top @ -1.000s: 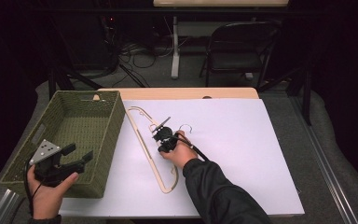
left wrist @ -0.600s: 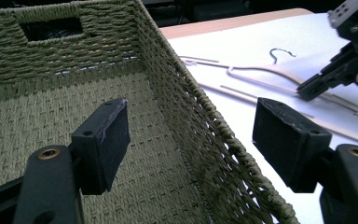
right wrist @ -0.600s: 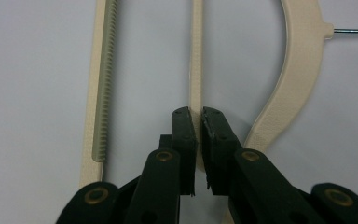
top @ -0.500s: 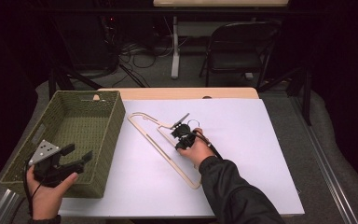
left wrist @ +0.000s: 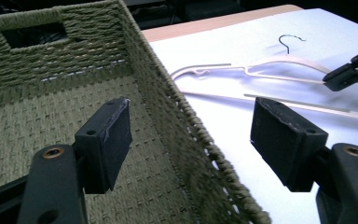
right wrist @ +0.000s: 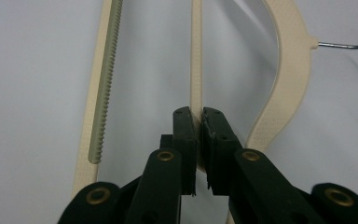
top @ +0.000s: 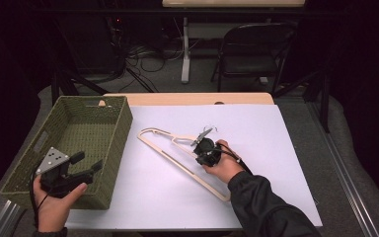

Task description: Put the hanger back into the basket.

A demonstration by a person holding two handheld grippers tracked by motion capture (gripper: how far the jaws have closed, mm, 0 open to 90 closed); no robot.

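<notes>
1. Hanger (top: 177, 150) lies flat on the white sheet (top: 256, 148), right of the basket (top: 116, 123), hook (left wrist: 289, 41) pointing away from the person.
2. Right gripper (right wrist: 199, 122) pinches the hanger's thin inner bar, jaws pressed tight on it; the ridged bar and the curved shoulder lie either side.
3. Left gripper (left wrist: 191, 135) hangs over the basket's near corner, jaws spread wide, holding nothing.
4. My read: the hanger is bound for the basket. Keep the pinch firm, since the bar is slim and could twist.
5. Lift level, so the far end clears the woven rim.
6. Left gripper could steady the shoulder if it swings.
</notes>
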